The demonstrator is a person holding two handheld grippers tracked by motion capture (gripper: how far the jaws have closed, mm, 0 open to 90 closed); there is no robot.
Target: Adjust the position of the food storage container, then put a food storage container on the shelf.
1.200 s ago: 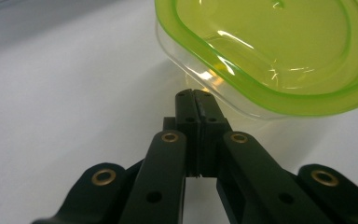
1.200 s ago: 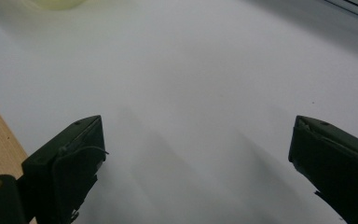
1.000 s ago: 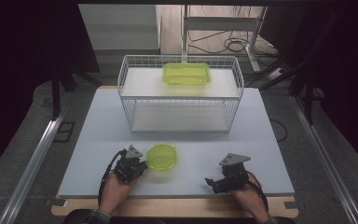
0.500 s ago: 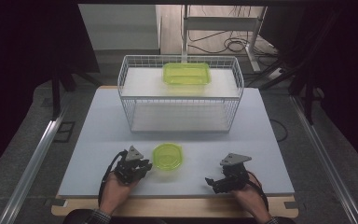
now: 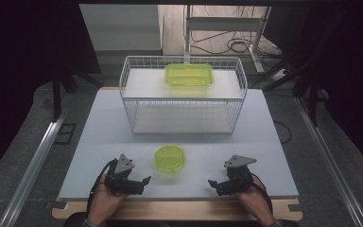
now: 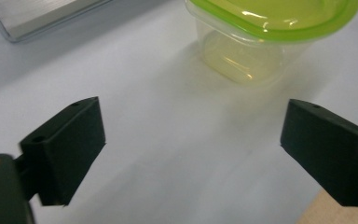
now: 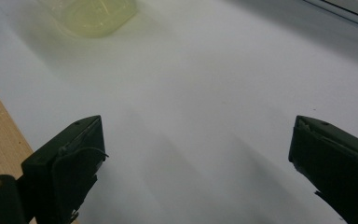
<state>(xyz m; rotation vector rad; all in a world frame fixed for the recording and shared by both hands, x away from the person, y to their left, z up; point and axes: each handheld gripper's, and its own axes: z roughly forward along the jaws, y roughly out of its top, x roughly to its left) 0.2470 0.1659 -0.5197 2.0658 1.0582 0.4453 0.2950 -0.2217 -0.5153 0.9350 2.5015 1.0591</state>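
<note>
At table front, your left gripper [image 5: 144, 180] jaws just opening, empty, tub [image 5: 169, 158] near; right gripper [image 5: 213, 182] spread, empty.

The small tub [image 6: 261, 42] is clear, glossy plastic with a shiny lime-green lid [image 5: 169, 158]. The surface [image 5: 99, 137] looks smooth, matt white, edged in bare wood [image 7: 0, 140]. The basket [image 5: 182, 97] is white-coated wire. Both claws' pads [image 6: 67, 140] are dull black plastic.

Lime-green lidded clear tub [image 5: 169, 158], lime-green box [image 5: 189, 74] on white wire rack [image 5: 182, 94], pale grey table [image 5: 113, 123]
</note>
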